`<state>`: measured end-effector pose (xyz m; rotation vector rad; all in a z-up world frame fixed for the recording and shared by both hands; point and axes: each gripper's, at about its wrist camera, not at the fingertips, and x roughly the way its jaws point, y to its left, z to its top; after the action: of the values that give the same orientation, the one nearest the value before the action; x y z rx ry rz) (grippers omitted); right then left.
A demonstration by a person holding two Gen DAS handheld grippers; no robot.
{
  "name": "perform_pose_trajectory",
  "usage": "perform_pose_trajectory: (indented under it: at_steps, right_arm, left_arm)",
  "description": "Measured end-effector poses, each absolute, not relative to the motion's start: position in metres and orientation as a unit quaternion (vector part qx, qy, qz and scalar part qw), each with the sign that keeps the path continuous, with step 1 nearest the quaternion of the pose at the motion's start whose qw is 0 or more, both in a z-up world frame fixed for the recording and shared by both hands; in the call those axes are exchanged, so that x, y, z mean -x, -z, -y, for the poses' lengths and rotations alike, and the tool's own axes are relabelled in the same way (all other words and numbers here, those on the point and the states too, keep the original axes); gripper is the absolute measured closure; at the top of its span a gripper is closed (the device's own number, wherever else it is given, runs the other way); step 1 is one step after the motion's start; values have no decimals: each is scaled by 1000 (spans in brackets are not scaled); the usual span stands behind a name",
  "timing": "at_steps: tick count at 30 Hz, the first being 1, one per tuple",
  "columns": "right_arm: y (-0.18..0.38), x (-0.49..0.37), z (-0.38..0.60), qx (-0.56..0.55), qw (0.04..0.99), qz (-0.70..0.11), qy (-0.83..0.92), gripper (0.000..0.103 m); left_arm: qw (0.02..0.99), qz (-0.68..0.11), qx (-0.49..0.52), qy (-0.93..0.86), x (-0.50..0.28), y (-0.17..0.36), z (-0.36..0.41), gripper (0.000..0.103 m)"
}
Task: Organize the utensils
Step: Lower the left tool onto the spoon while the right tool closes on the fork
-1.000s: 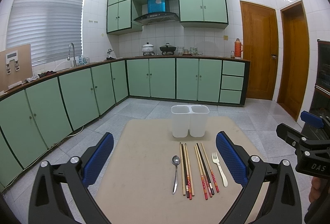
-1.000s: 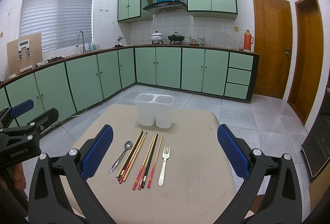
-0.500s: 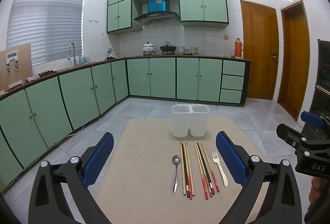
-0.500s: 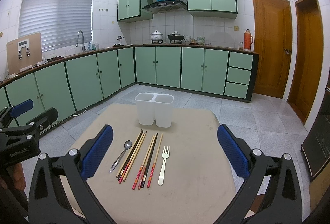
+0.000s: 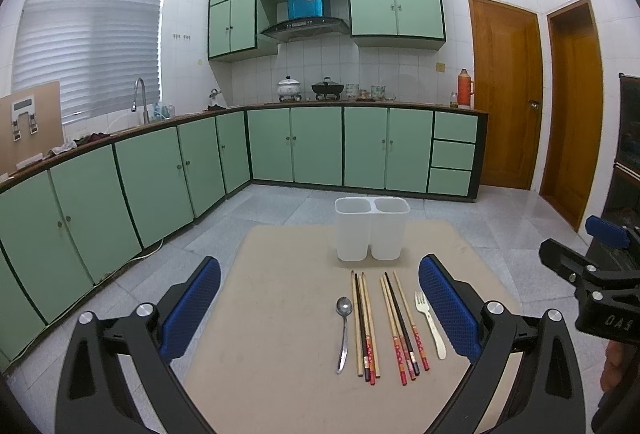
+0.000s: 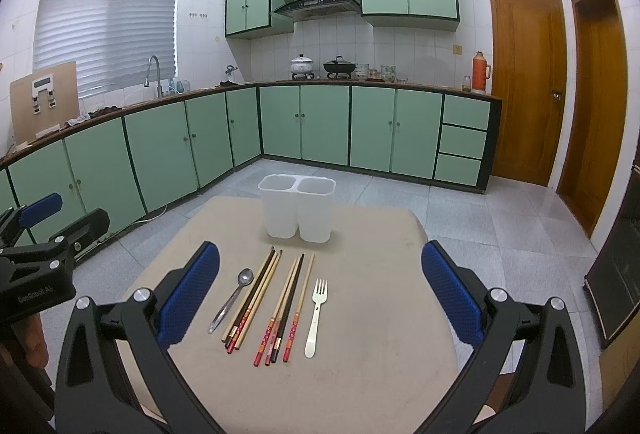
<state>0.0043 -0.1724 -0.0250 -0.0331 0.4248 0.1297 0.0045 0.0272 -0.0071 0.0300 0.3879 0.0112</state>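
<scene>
**Nothing sorted yet**

We hold our left gripper (image 5: 320, 310) and right gripper (image 6: 320, 298) spread wide and empty above the beige table (image 6: 380, 374). Between them lie the steel spoon (image 6: 232, 300), six red-tipped wooden chopsticks (image 6: 276, 304) and the cream plastic fork (image 6: 317, 314). Beyond stands the white two-compartment plastic holder (image 6: 297, 208), apparently empty; every utensil remains to be placed.

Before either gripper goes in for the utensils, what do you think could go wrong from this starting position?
The chopsticks lie in two tight bundles, so a pinch may well lift several or scatter them. The spoon sits close beside the left bundle and could get nudged. The white two-compartment holder looks light and stands near the table's far edge; a utensil dropped in at an angle might tip it.
</scene>
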Motion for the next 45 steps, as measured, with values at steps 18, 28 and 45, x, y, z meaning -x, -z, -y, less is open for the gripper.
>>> perform_pose_trajectory:
  at_steps: [18,28,45]
  right_arm:
    - [135,-119,180,13,933,-358,-25,7]
    - [184,-196,170,-15,897,-440,-31,24]
    - [222,-247,145,6,865,-501,-21,63]
  left_arm:
    - [935,-351,-31,-48,-127,122,-60,6]
    - [909,-413,-44,-38,-179,164,-48,6]
    - [884,-465,-53,-18,-227,191,-35,6]
